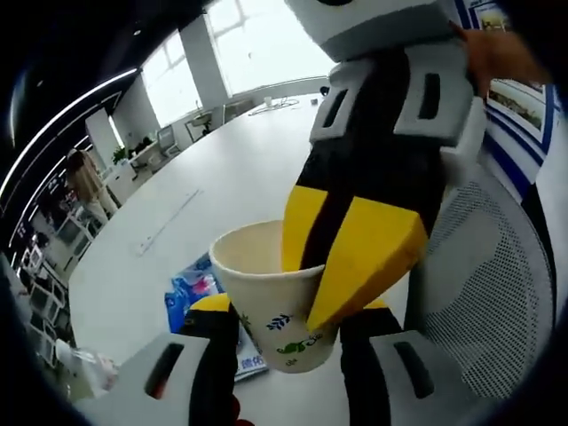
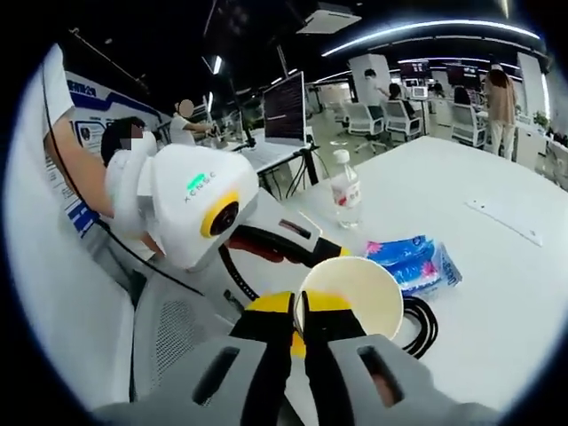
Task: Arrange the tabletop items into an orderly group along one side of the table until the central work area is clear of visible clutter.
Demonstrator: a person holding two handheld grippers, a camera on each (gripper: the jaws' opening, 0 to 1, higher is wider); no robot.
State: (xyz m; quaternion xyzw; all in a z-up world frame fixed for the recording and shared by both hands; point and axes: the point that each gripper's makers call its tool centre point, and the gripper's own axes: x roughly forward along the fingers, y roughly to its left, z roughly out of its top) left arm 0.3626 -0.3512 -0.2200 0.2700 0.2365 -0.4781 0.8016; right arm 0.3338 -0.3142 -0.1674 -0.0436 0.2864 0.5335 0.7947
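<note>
Open-plan office, white worktop [image 1: 222, 177]. The cup [image 1: 271, 306] sits between the left tool [image 1: 288, 333]'s jaws, apparently clamped; right tool [image 2: 299, 312] pinches its rim. Mid-carry: next, set it beside the bottle [image 2: 345, 188] and blue pack [image 2: 417, 262].

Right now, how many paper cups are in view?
1. The paper cup sits between the left gripper jaws, its rim pinched by the right gripper. Others may be hidden behind the grippers.
</note>
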